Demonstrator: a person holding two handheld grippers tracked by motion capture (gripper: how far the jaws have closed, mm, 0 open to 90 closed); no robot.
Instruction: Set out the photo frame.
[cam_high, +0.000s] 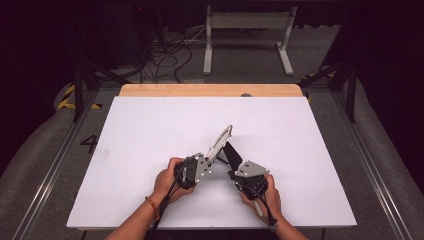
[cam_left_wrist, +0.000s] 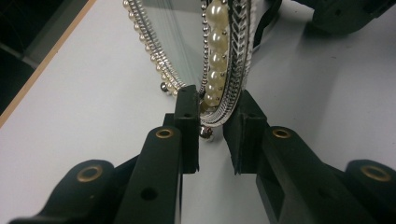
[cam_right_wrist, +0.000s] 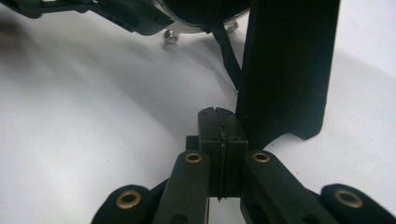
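A: How far along?

B: Partway, I'd judge. The mirror stands tilted mid-table, its pearl rim clamped in the left gripper.

A: And the right gripper?

B: Clenched on nothing, beside the black stand (propping seems unfinished).

Mirror: glossy glass, frame in shiny silver-tone metal with a chevron-ribbed rim, plus a row of lustrous cream pearl-like beads and small ball feet in polished metal. Mirror stand at 1 o'clock in the right gripper view: matt black, smooth. Left claw and right claw: matt black plastic with brass-coloured inserts. Counter: smooth matt white top, bare pale wood strip at 12 o'clock.
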